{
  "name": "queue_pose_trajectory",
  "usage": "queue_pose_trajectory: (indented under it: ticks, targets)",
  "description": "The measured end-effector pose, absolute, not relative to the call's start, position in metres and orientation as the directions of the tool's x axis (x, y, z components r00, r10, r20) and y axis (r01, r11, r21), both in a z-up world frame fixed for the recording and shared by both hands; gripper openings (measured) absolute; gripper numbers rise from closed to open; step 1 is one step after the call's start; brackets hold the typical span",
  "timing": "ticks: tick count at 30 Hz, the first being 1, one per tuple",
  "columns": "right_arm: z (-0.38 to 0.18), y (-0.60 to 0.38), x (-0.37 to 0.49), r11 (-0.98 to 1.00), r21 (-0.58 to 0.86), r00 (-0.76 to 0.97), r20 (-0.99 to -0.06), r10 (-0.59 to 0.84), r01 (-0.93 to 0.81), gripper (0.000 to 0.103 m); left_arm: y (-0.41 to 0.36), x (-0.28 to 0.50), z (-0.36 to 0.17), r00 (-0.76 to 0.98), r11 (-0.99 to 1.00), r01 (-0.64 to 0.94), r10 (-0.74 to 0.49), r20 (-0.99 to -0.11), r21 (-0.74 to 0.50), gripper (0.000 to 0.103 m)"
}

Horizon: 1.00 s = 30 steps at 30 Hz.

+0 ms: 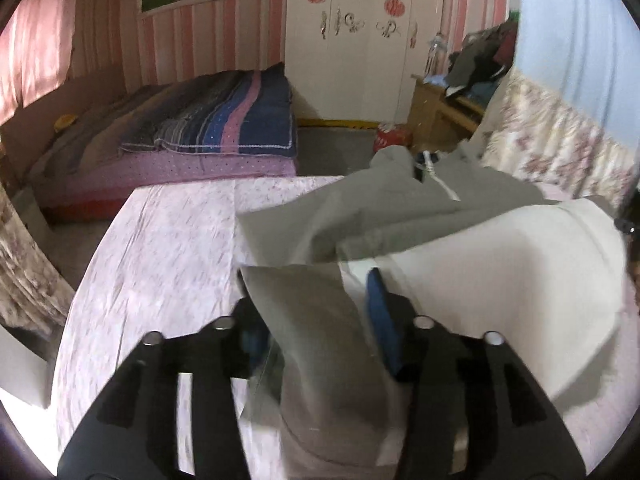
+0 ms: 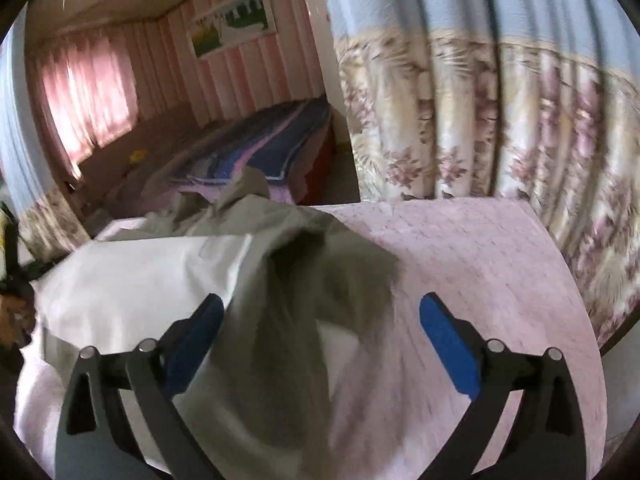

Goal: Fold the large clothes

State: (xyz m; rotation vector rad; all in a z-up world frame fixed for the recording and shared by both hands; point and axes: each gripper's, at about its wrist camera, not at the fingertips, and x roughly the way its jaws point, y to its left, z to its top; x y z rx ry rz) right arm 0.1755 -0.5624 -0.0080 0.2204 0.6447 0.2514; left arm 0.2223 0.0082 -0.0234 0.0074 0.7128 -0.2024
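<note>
A grey hooded garment (image 1: 400, 208) with a white drawstring (image 1: 440, 184) lies rumpled on the table's pink patterned cloth (image 1: 168, 248). Its pale cream part (image 1: 500, 264) faces up on the right in the left wrist view. A grey flap hangs loose between the blue pads of my left gripper (image 1: 312, 300), whose jaws stand apart without pressing it. In the right wrist view the same garment (image 2: 304, 280) drapes blurred between the wide-spread fingers of my right gripper (image 2: 322, 300), brushing the left pad (image 2: 196, 340) only. Its cream part (image 2: 140, 276) lies to the left.
A bed with a striped blue blanket (image 1: 224, 124) stands beyond the table. Floral curtains (image 2: 500, 120) hang close to the table's right side. A white wardrobe (image 1: 352, 40), a cluttered wooden desk (image 1: 440, 108) and a red object on the floor (image 1: 390, 138) are at the back.
</note>
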Motion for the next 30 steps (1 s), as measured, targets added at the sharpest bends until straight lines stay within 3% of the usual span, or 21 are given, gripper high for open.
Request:
queue_pose_trajectory:
  ticks: [3, 4, 8, 14, 18, 22, 24, 26, 30]
  targets:
    - [-0.018, -0.564, 0.149, 0.923, 0.327, 0.737, -0.57, 0.363, -0.202, 0.098, 0.024, 0.176, -0.03, 0.761, 0.99, 0.127, -0.133, -0.635, -0.055, 0.097]
    - [-0.023, -0.562, 0.139, 0.923, 0.317, 0.735, -0.57, 0.368, -0.216, 0.098, 0.031, 0.163, -0.034, 0.766, 0.992, 0.107, -0.124, -0.631, -0.065, 0.1]
    - [-0.042, -0.556, 0.112, 0.907, 0.309, 0.707, -0.571, 0.417, -0.285, 0.098, 0.056, 0.127, -0.05, 0.751, 0.982, 0.073, -0.167, -0.639, -0.172, 0.1]
    - [-0.051, -0.542, 0.099, 0.903, 0.245, 0.683, -0.592, 0.428, -0.354, 0.098, 0.046, 0.085, -0.066, 0.745, 0.986, 0.132, -0.165, -0.647, -0.099, 0.1]
    - [-0.046, -0.534, 0.084, 0.909, 0.224, 0.703, -0.579, 0.414, -0.351, 0.098, 0.057, 0.056, -0.072, 0.757, 0.983, 0.098, -0.173, -0.63, -0.153, 0.1]
    - [-0.049, -0.519, 0.074, 0.918, 0.148, 0.691, -0.616, 0.378, -0.369, 0.098, 0.043, 0.054, -0.094, 0.703, 0.988, 0.134, -0.151, -0.695, -0.079, 0.1]
    - [-0.053, -0.513, 0.076, 0.92, 0.131, 0.687, -0.629, 0.365, -0.369, 0.098, 0.029, 0.055, -0.097, 0.675, 0.974, 0.202, -0.211, -0.707, -0.097, 0.1]
    - [-0.055, -0.511, 0.079, 0.923, 0.135, 0.683, -0.636, 0.359, -0.359, 0.098, 0.014, 0.059, -0.098, 0.658, 0.96, 0.256, -0.256, -0.708, -0.109, 0.1]
    - [-0.063, -0.51, 0.09, 0.925, 0.172, 0.656, -0.662, 0.364, -0.339, 0.093, -0.004, 0.084, -0.109, 0.603, 0.966, 0.247, -0.218, -0.767, -0.08, 0.099]
